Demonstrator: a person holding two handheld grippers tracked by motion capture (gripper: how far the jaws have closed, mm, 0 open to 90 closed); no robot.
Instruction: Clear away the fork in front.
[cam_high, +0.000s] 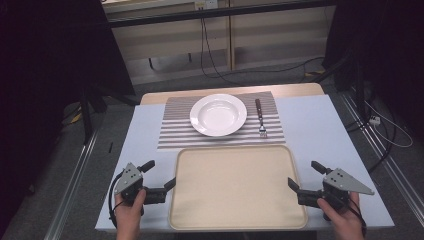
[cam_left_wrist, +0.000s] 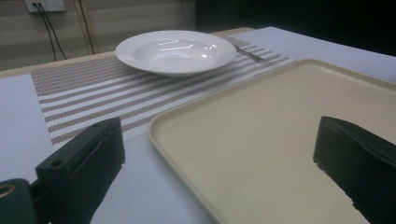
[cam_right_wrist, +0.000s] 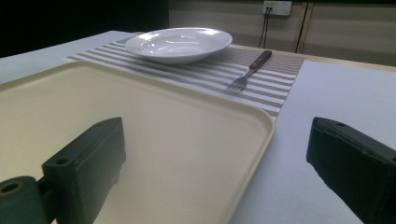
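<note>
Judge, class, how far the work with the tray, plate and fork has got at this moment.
Nothing looks done yet: the tray is bare, while the plate and fork lie on the striped mat. The left gripper and right gripper flank the tray, open, holding nothing. All handling remains.

Matt cream plastic tray (cam_high: 235, 220), glossy white ceramic plate (cam_high: 218, 114), woven striped mat (cam_high: 172, 132) (coarse weave), wooden-handled metal fork (cam_high: 260, 117)
</note>
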